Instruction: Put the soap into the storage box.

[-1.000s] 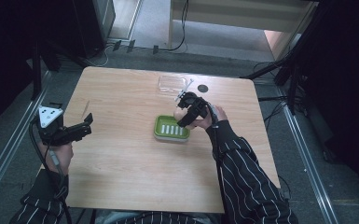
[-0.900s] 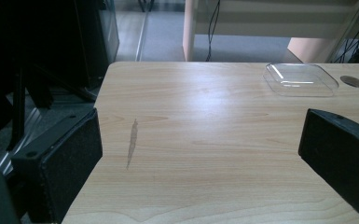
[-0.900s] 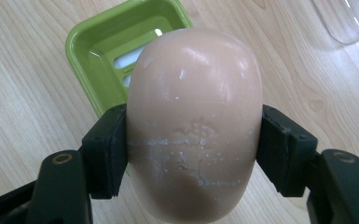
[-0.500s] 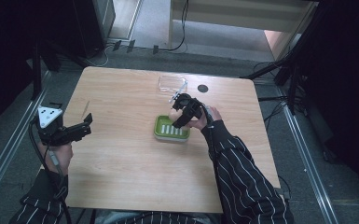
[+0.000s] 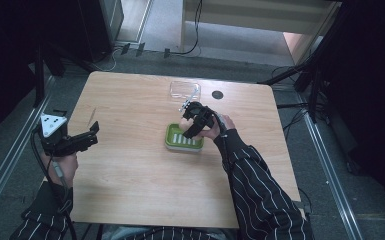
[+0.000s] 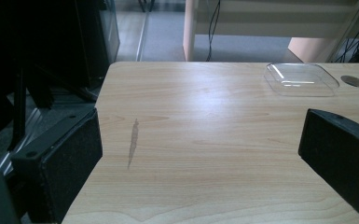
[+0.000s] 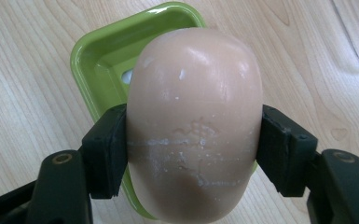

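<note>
Off the left edge of the light wooden table (image 5: 130, 200), the left gripper (image 5: 91, 134) sits in the person's left hand, level and pointing across the surface toward the right. Its two black jaws stand wide apart with nothing between them; the left gripper view looks out between them over bare wood with a dark streak (image 6: 133, 142) in the grain.

Near the middle of the surface, a little toward the far edge, lies the green rectangular plastic soap dish (image 5: 176, 141), with pale slats in its floor.

Over the far right part of that dish hangs the right gripper (image 5: 189, 116), tipped downward in the person's right hand. Its jaws are clamped on a pale peach oval bar of soap (image 7: 196, 126), one black pad pressed against each long side. In the right gripper view the soap is above the dish (image 7: 100, 56), whose green rim shows behind and beneath it; whether the soap touches the dish I cannot tell.

Close to the far edge, just beyond the gripper, rests a clear shallow plastic lid (image 5: 185, 89), and to its right a round dark cable hole (image 5: 217, 94) sits in the tabletop.
</note>
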The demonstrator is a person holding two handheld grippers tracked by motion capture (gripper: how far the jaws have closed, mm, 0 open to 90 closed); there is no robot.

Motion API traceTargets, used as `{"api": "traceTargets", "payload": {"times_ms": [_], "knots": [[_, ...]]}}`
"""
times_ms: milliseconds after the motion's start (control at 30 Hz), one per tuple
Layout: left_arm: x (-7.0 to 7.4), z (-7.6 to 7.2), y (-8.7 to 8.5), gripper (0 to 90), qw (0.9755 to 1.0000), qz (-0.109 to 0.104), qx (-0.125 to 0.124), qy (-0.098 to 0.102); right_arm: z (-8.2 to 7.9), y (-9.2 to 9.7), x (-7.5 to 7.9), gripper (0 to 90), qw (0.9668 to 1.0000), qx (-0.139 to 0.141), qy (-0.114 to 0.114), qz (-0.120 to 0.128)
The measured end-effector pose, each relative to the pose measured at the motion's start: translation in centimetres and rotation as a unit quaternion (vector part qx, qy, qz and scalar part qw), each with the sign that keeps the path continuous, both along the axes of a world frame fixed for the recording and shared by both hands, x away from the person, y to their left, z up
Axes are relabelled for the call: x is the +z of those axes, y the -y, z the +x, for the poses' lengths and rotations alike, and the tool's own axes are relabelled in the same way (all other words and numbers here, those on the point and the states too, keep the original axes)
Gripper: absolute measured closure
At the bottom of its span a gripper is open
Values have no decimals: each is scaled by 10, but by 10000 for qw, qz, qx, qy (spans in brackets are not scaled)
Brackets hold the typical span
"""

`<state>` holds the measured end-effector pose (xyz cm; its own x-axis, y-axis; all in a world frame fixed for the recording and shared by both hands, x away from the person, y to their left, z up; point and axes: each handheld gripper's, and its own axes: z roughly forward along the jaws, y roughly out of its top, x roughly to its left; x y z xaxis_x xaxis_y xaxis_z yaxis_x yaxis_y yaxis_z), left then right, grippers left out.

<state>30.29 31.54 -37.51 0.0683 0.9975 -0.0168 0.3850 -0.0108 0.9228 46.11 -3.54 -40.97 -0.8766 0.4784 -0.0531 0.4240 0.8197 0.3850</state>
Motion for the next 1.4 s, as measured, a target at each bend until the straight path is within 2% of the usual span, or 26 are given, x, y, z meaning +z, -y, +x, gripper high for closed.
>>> {"api": "traceTargets", "payload": {"times_ms": [167,300,533,1400], "knots": [[0,0,0,0,10000,-6,-3,-2,0,-3,-2,335,9999,117,-6,-14],[0,0,0,0,10000,3,-1,-1,0,-5,-3,335,10000,95,11,3],[0,0,0,0,10000,-1,-2,-5,1,-7,-12,335,9998,213,-11,-43],[0,0,-1,0,10000,-7,-10,-5,2,-12,-29,335,9994,323,-89,-68]]}}
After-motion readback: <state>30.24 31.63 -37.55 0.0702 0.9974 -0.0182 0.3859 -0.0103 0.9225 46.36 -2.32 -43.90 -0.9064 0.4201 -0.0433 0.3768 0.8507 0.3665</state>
